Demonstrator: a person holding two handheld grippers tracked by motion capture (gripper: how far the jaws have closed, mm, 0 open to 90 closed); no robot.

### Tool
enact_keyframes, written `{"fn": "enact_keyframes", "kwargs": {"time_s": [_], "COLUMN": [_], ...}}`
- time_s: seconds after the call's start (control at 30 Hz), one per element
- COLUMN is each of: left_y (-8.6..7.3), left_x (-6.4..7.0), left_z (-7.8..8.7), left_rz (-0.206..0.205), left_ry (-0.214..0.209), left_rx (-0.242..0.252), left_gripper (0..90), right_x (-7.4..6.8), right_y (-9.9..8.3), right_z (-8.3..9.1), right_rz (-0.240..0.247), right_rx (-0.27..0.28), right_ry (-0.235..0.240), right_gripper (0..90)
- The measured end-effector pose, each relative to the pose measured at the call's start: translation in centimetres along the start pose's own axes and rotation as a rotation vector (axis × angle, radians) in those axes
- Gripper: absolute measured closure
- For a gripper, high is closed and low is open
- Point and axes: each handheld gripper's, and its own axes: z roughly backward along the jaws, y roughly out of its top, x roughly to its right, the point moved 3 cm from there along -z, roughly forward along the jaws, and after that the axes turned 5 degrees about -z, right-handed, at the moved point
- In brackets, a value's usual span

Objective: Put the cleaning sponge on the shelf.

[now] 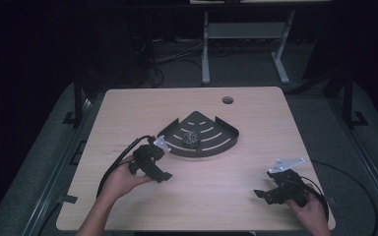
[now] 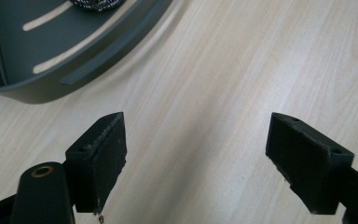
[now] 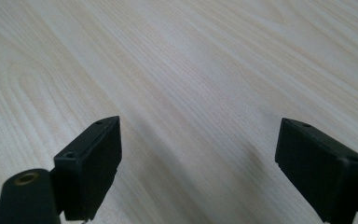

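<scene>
A dark grey fan-shaped tray (image 1: pixel 211 146) with pale slots lies at the middle of the wooden table (image 1: pixel 266 123). A dark speckled ball (image 1: pixel 191 139) rests in it. My left gripper (image 1: pixel 158 162) is held in a hand just off the tray's near left rim, apart from it. In the left gripper view its jaws (image 2: pixel 196 154) stand wide open over bare wood, with the tray's rim (image 2: pixel 51 86) and the ball's edge (image 2: pixel 95 3) at the upper left. My right gripper (image 1: pixel 268 189) is near the front right corner, open (image 3: pixel 198 163) over bare table with nothing between its pads.
A round cable hole (image 1: pixel 227 100) sits near the table's far edge. Black cables trail from both grippers toward the front. Beyond the table stand white desk legs (image 1: pixel 205 49) on a dark floor.
</scene>
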Motion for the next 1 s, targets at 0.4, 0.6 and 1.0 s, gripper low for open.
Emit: {"fn": "enact_keyframes", "kwargs": {"time_s": [0.4, 0.6, 1.0], "left_y": [-1.4, -2.0, -4.1], "left_x": [0.9, 1.1, 1.9], "left_z": [0.4, 0.7, 1.1], "left_rz": [0.005, 0.008, 0.024], "left_ry": [0.013, 0.018, 0.036], "left_rx": [0.009, 0.017, 0.028], "left_gripper": [19.1, 19.1, 19.2], "right_x": [-0.1, -0.2, 0.0], "right_y": [0.0, 0.1, -0.1], "right_z": [-0.2, -0.1, -0.1], "right_rz": [0.003, 0.005, 0.0], "right_rx": [-0.006, -0.005, -0.003], "right_ry": [-0.001, -0.003, -0.005], "right_gripper": [14.2, 14.2, 14.2]}}
